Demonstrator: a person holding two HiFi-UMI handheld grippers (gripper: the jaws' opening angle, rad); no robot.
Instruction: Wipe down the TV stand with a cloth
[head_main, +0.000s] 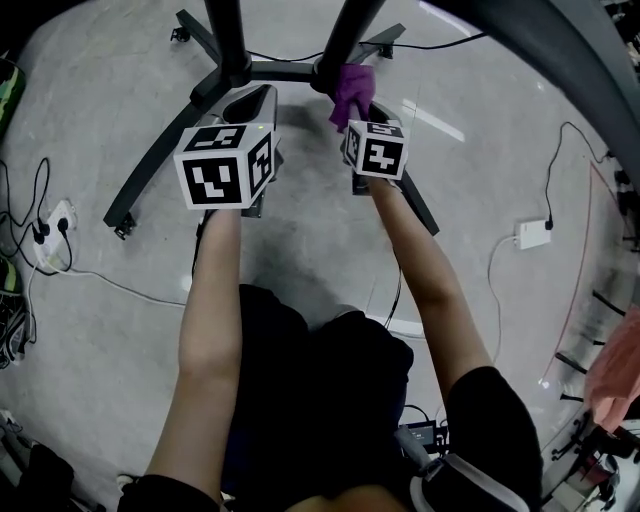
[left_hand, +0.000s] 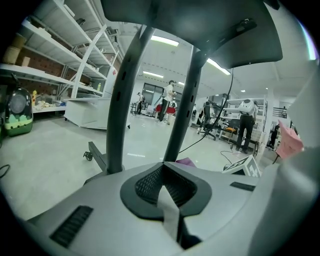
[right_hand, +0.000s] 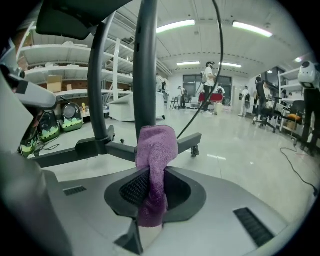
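My right tongs (right_hand: 152, 189) clamped on a purple cloth (right_hand: 157, 145), cloth against a post (right_hand: 144, 65) of the TV stand (head_main: 158, 160), my left tongs (left_hand: 164, 186) closed on nothing, near the other post (left_hand: 122, 100).

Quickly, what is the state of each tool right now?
Left tool: closed, holding nothing.
Right tool: closed on the purple cloth.

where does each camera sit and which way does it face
Head view: on the person's head, facing steeply down at the TV stand base; forearms, left gripper and right gripper show.
Left gripper view: rides the left gripper, looking along its shut, empty jaws at the stand's posts.
Right gripper view: rides the right gripper, looking along jaws clamped on the purple cloth toward the posts.
All three share the posts; head and right gripper views, the cloth.
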